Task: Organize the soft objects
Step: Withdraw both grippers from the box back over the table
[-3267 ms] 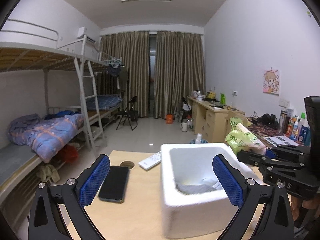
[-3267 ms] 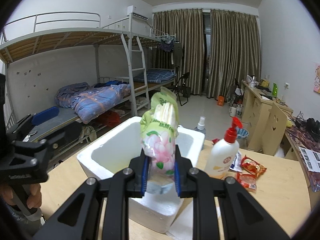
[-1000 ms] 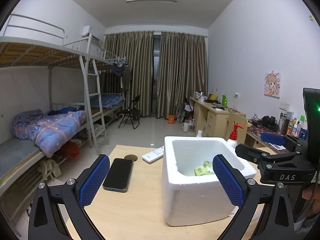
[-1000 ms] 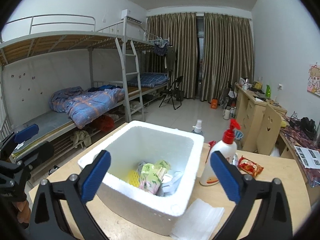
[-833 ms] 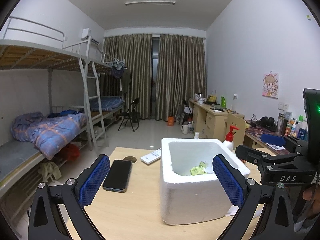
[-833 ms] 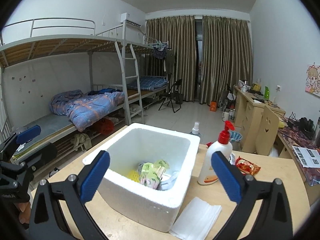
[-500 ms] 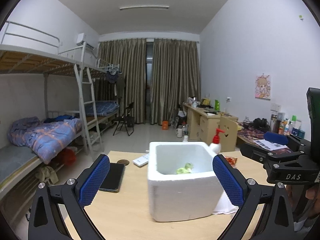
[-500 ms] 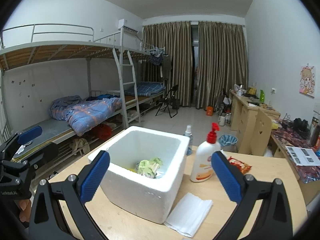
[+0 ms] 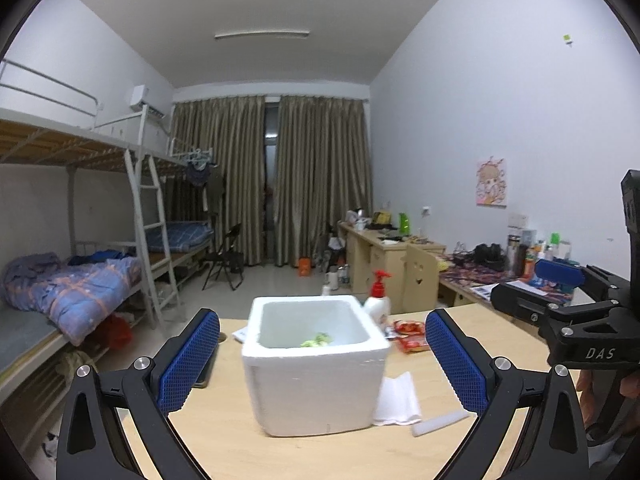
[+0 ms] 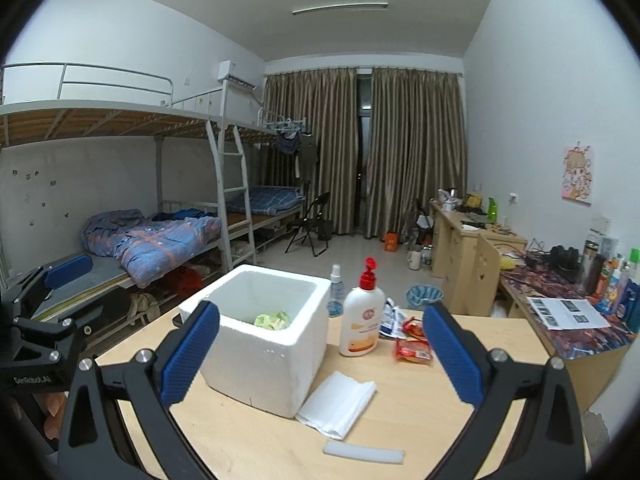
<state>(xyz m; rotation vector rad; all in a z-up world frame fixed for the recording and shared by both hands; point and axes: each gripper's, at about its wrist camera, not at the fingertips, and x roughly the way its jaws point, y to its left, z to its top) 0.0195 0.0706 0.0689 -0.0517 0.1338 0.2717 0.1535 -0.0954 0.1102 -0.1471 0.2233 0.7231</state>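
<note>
Both your left tool (image 9: 322, 354) and right tool (image 10: 320, 354) are spread and empty; that folded white cloth (image 10: 338, 402) beside the foam box (image 10: 266, 344) looks light and limp, so pinch its thick folded edge.

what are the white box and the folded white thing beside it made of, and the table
White box: looks like expanded foam, with thick walls, matte grainy faces and rounded edges. Folded white sheet: probably soft tissue or thin cloth, limp with layered edges; which one is unclear. Table: pale wood-look top with faint grain, smooth; possibly laminate.
</note>
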